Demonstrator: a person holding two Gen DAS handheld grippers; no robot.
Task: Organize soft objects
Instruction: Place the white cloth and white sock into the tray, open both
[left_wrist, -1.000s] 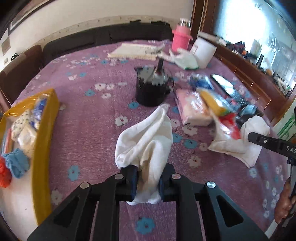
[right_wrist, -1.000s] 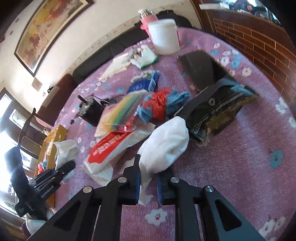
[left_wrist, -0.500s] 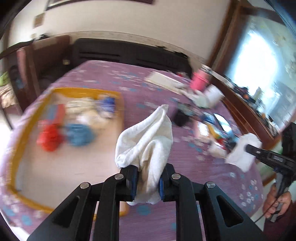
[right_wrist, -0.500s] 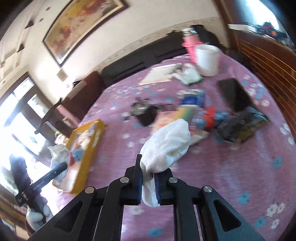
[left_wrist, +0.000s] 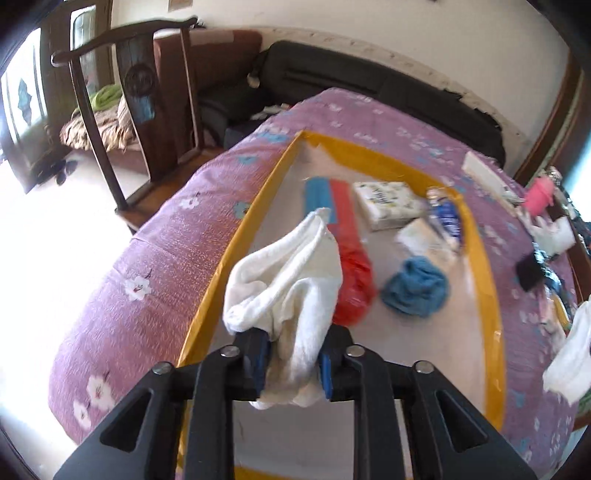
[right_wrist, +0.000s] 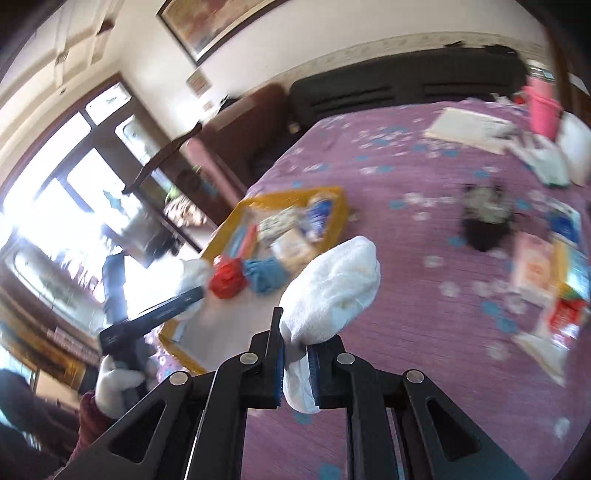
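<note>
In the left wrist view, the left gripper (left_wrist: 293, 354) was seen clenched on a white towel (left_wrist: 291, 280), which was now held above the near left part of the yellow-rimmed tray (left_wrist: 484, 280); a second earlier the same towel had been carried over the open tablecloth with the tray far off to the side. The delivery step was therefore judged nearly complete, with only a lowering and release left. Beyond the towel in the tray, a red cloth (left_wrist: 352, 291), a blue cloth (left_wrist: 415, 288) and tissue packs (left_wrist: 388, 203) were laid. Bare tray floor was left nearest the gripper; the tray's left rim ran close to the table edge (left_wrist: 122, 258), so little room was offered on that side.

In the right wrist view, the right gripper (right_wrist: 295, 354) was seen clamped on a second white towel (right_wrist: 332, 284), brought from the clutter toward the tray (right_wrist: 334, 195), which lay ahead and left. Open purple cloth was left between them, and the left gripper (right_wrist: 184, 295) was already occupying the tray's near end.
</note>
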